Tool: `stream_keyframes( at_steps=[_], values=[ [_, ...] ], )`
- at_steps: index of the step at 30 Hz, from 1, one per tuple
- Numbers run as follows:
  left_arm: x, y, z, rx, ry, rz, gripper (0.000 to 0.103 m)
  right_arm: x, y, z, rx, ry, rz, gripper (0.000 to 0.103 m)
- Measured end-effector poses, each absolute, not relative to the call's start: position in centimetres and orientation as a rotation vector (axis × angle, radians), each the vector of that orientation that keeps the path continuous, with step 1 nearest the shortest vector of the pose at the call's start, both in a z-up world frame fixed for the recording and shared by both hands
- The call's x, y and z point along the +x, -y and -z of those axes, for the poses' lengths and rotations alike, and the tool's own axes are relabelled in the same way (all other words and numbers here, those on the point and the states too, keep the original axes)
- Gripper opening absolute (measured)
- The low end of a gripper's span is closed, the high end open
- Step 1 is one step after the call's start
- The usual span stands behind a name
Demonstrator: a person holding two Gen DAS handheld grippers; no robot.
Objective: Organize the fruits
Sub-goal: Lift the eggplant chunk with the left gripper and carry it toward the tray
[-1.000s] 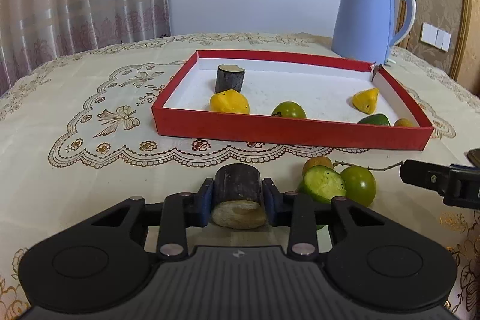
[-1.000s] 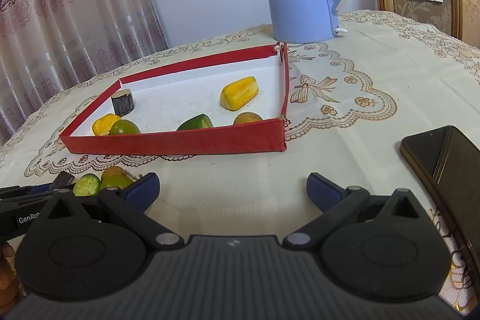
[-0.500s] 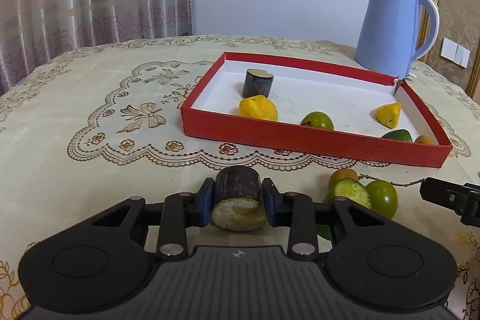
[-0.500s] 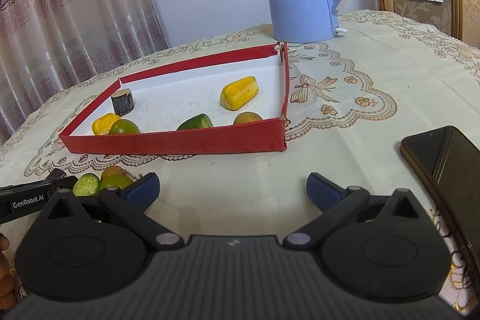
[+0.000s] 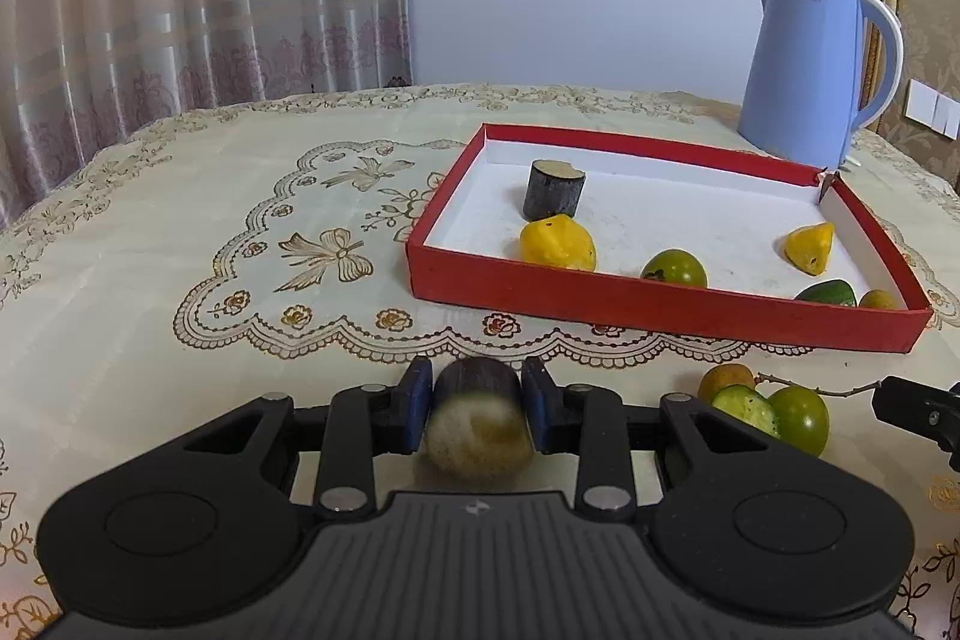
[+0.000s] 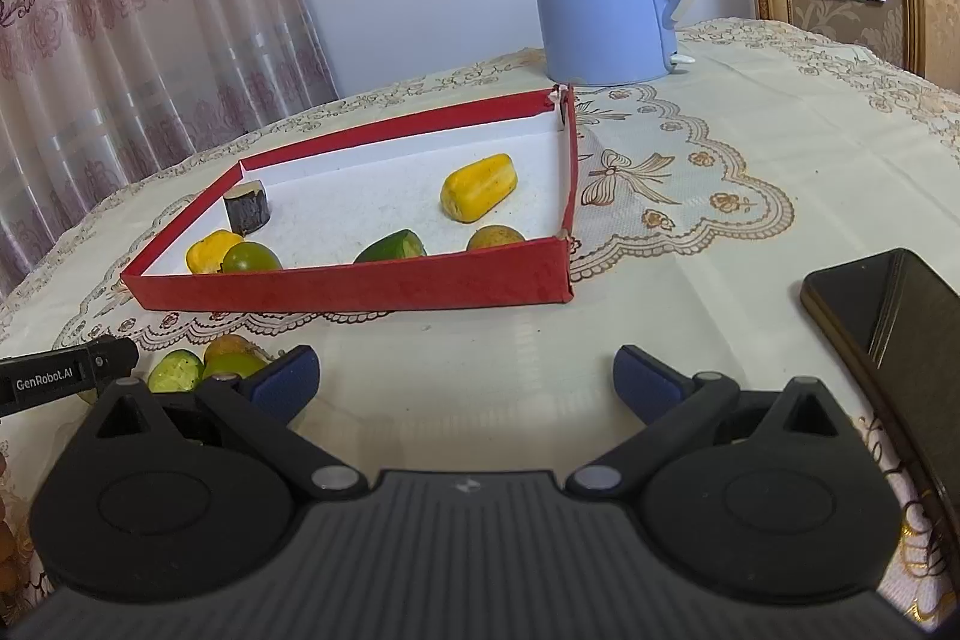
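Left claw [image 5: 478, 409] is clamped on the dark-skinned fruit chunk [image 5: 478, 421] just above the table [image 5: 150, 244] — looks light, firm, maybe slick-skinned, so squeezing its round sides seems right — right claw [image 6: 467, 381] hangs wide apart, empty.

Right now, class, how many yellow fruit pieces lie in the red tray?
2: one yellow piece near the red tray's right wall, another at its left end beside a green fruit. None seems hidden.

Dark-skinned chunk [image 5: 480, 421] motion-blurred; phone [image 6: 894, 334] cut by right edge; green slice [image 5: 831, 292] half behind tray wall [image 5: 660, 304]
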State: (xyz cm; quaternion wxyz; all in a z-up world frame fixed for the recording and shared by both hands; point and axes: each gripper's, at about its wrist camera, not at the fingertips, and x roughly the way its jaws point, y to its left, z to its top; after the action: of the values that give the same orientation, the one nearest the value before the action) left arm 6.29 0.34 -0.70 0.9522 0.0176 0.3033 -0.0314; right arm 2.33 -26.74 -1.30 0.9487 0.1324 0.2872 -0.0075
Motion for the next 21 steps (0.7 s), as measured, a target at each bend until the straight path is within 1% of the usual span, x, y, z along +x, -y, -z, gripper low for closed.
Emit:
stream_keyframes(
  at_steps=[6,10,13,14,15,16,17,21],
  values=[
    [6.0,0.1,0.2,0.069,-0.581,0.054,0.032,2.3,26.9,1.3,0.276,-0.582,0.013,0.103],
    [6.0,-0.4,0.2,0.056,-0.594,0.081,0.031,2.3,26.8,1.3,0.276,-0.582,0.013,0.103],
    [5.7,-1.3,0.7,0.041,-0.63,0.135,0.033,2.3,26.8,1.3,0.275,-0.582,0.013,0.103],
    [5.7,-1.6,0.9,0.035,-0.639,0.149,0.042,2.3,26.8,1.3,0.275,-0.582,0.013,0.103],
    [5.6,-1.8,1.1,0.03,-0.646,0.155,0.047,2.3,26.8,1.3,0.275,-0.582,0.013,0.103],
    [5.6,-2.1,1.3,0.025,-0.647,0.153,0.054,2.3,26.8,1.3,0.273,-0.583,0.014,0.103],
    [5.6,-2.3,1.4,0.026,-0.648,0.155,0.057,2.3,26.8,1.3,0.271,-0.584,0.014,0.103],
    [5.4,-2.4,1.5,0.025,-0.65,0.198,0.057,2.3,26.8,1.3,0.27,-0.584,0.015,0.103]
  ],
)
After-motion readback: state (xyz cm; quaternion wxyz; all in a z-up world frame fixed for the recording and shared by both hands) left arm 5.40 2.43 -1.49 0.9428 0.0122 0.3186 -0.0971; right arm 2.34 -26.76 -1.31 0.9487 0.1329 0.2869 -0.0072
